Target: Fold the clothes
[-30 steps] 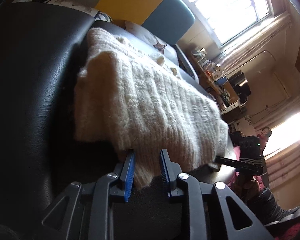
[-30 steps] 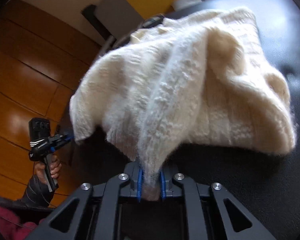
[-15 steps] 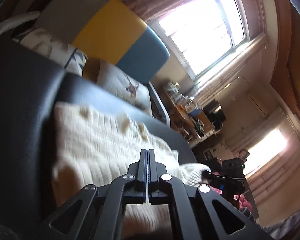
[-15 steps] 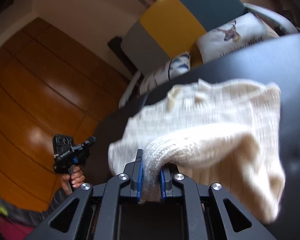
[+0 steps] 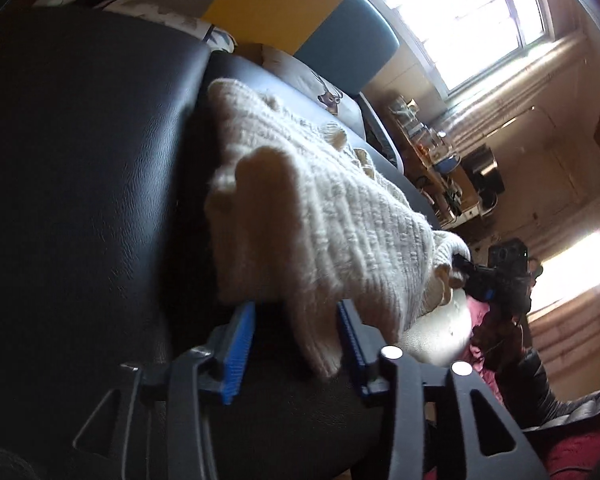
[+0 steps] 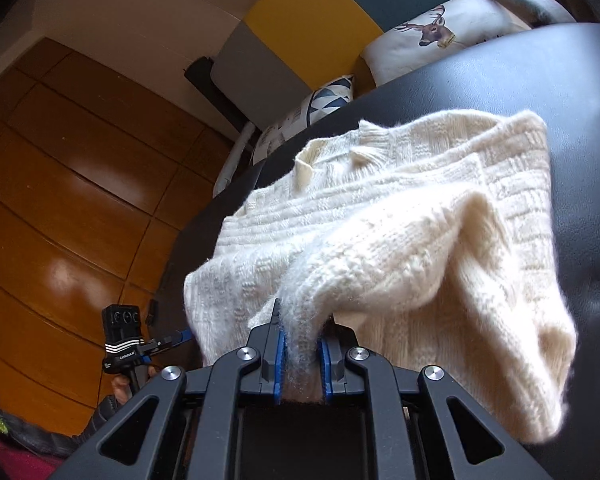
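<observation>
On the black leather seat (image 6: 580,80), a cream knit sweater (image 6: 400,208) lies half-folded.
Right gripper (image 6: 302,354) pinches one corner; left gripper (image 5: 296,344) is opening around another, gripping nothing. Better close before lifting evenly.

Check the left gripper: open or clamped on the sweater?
Open, jaws opening. In the left wrist view the left gripper has its blue pads spread wide; a corner of the cream knit sweater hangs between them, not squeezed.

The sweater (image 6: 400,240) fold hides its own underside at right of frame. The person's hand (image 6: 120,384) at lower left is mostly hidden behind the handle. The deer cushion (image 5: 332,96) is partly covered; shelf clutter (image 5: 432,144) is too small to identify.
</observation>
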